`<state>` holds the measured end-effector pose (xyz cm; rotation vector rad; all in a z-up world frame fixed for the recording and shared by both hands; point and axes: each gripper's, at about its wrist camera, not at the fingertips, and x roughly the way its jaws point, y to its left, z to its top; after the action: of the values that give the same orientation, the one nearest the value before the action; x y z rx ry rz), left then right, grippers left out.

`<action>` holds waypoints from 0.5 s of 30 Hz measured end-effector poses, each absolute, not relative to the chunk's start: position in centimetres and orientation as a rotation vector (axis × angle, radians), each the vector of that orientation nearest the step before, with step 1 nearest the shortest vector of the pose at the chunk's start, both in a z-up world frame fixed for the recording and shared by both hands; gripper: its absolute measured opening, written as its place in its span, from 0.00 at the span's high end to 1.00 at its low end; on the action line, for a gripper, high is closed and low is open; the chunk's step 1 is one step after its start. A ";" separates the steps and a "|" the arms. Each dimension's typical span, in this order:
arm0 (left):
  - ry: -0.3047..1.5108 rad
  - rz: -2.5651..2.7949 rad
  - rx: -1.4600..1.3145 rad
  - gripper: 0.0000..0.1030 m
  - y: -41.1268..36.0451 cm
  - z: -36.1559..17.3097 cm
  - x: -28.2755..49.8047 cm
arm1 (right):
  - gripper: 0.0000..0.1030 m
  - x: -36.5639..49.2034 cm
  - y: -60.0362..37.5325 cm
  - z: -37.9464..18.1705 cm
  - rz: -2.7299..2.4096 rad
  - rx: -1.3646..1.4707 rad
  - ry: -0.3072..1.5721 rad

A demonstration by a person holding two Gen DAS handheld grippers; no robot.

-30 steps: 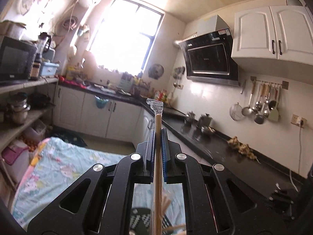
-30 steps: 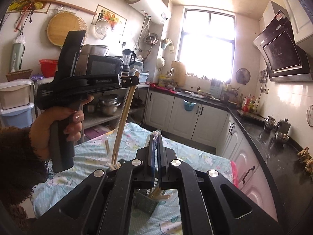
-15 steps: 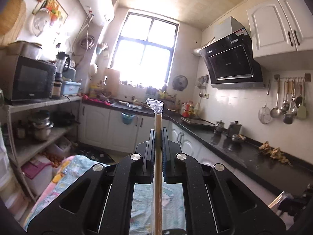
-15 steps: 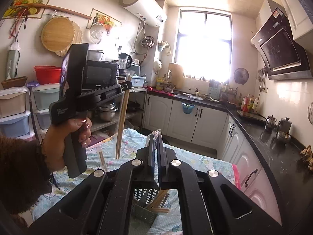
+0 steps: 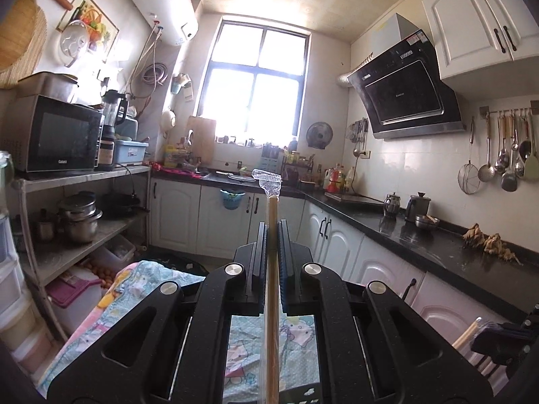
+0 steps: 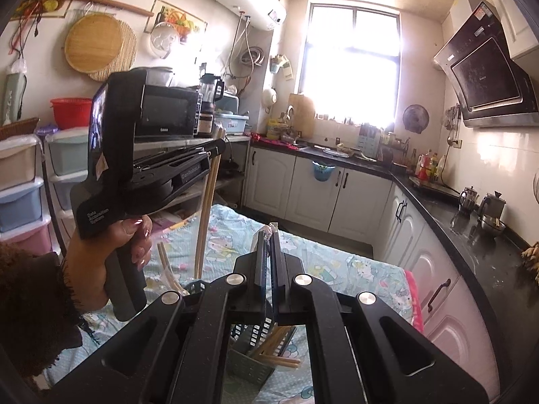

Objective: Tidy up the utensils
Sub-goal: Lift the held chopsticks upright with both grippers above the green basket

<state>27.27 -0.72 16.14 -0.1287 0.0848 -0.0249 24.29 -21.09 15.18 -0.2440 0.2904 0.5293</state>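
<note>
We hold wrapped chopsticks above the table.
Our left gripper (image 5: 272,232) clamps chopsticks (image 5: 271,289) at frame center; our right gripper (image 6: 268,235) pinches a plastic wrapper (image 6: 270,230) over the basket (image 6: 249,365) at lower center.

Bright window (image 5: 257,82) on far wall; black counter (image 5: 421,239) along right over white cabinets (image 5: 222,225); microwave (image 5: 55,133) on left shelf; range hood (image 5: 407,97) above.

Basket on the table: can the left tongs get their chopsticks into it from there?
Probably yes. The left tongs hold the chopsticks upright with the lower end just by the basket rim; the right tongs above it crowd the opening.
</note>
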 end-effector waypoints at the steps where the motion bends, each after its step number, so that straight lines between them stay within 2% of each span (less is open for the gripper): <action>1: 0.083 -0.026 -0.123 0.97 -0.8 15.9 27.2 | 0.98 24.4 -20.9 14.9 0.529 -0.248 0.295; 15: 0.095 -0.049 -0.141 0.97 -0.5 12.7 26.9 | 0.98 26.2 -19.8 11.4 0.531 -0.252 0.379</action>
<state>26.86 -0.48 12.75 -0.1408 0.0950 -0.0492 26.18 -19.83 11.38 -0.2521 0.3794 0.5306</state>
